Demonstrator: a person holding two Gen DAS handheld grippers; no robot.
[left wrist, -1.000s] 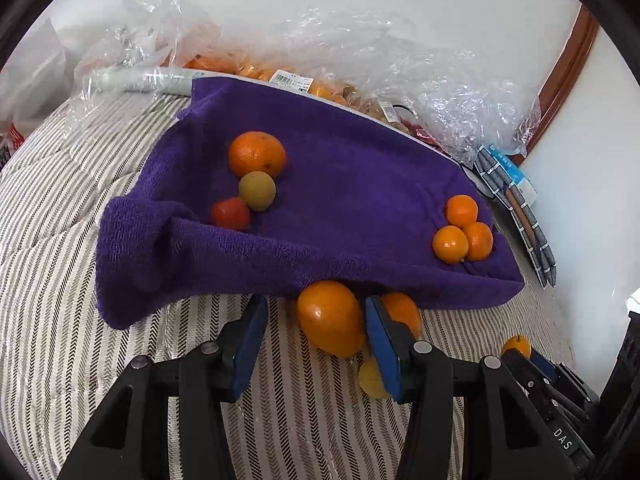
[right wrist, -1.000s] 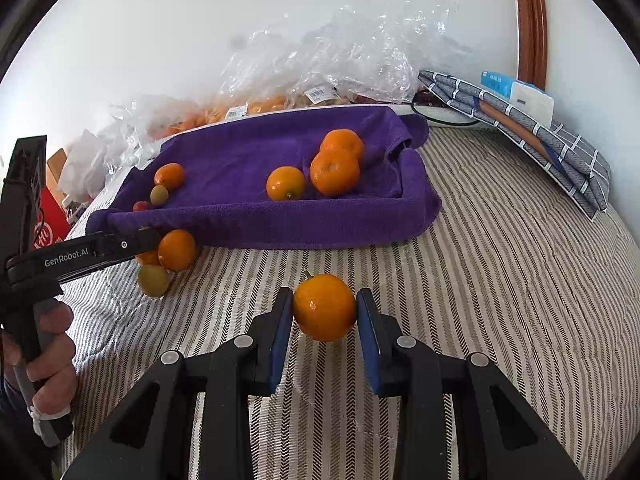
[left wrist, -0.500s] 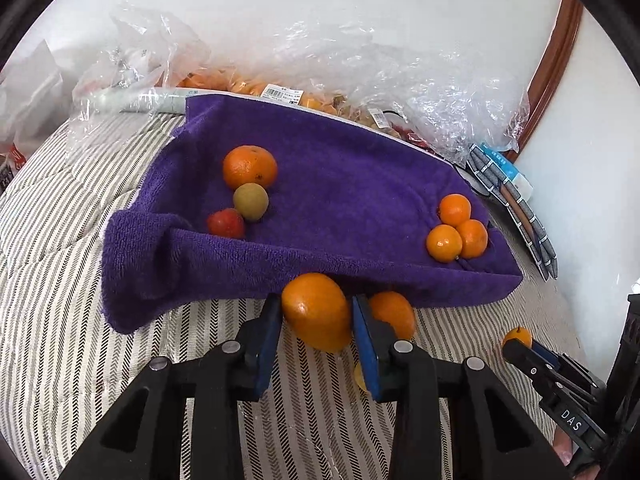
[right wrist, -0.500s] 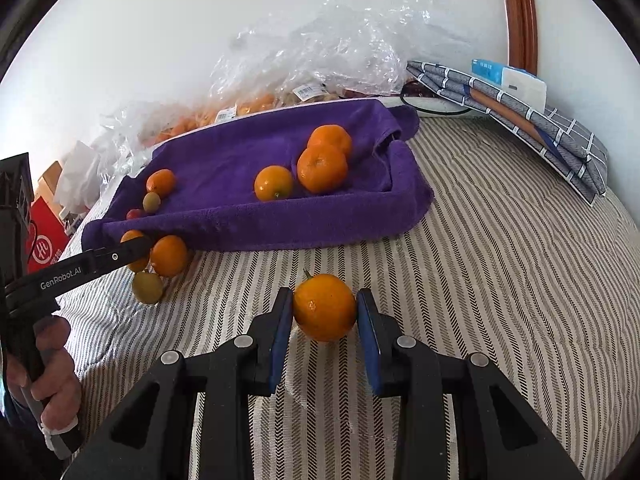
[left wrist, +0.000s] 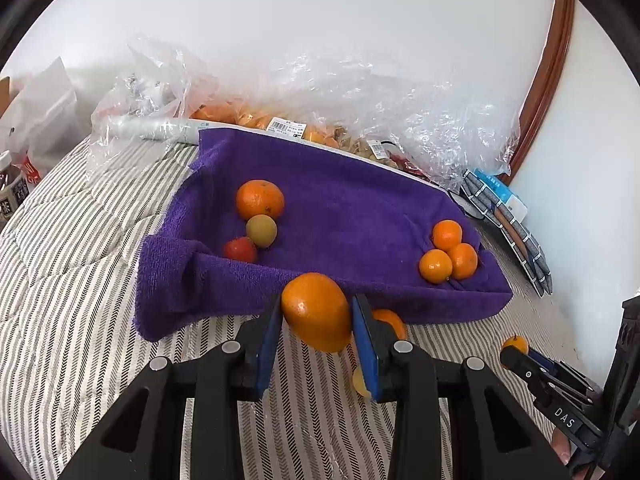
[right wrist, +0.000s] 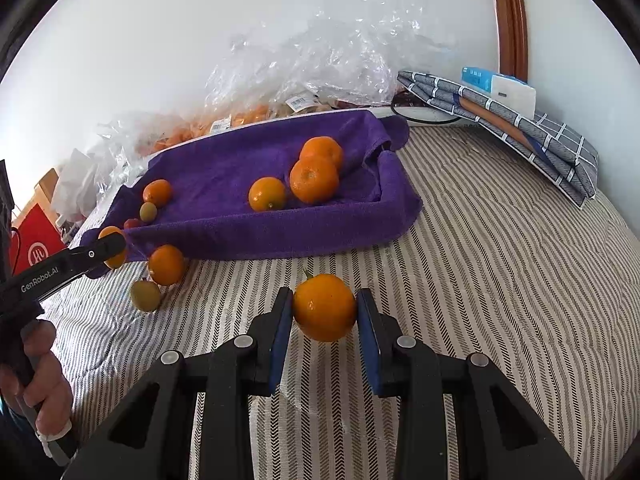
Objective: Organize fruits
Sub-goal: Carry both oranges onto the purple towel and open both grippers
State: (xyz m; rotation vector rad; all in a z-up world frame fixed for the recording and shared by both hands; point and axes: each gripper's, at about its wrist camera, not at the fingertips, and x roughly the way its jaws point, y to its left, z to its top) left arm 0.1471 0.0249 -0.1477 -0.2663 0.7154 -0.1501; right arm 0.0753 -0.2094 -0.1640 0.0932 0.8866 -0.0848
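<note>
Both grippers are gripping fruit for sorting.
Left gripper (left wrist: 316, 336) is clamping an orange (left wrist: 316, 312); right gripper (right wrist: 324, 334) is clamping a mandarin (right wrist: 325, 307), likely bound for the towel (left wrist: 360, 216).

A striped bed cover (right wrist: 500, 264) lay under everything. Crinkly clear plastic bags (left wrist: 400, 108) were piled by the white wall (left wrist: 320, 20). A folded grey checked cloth (right wrist: 520, 132) sat near the wall, with a blue and white box (right wrist: 500, 86) on it. A red bag (right wrist: 34, 244) stood at the far left.
</note>
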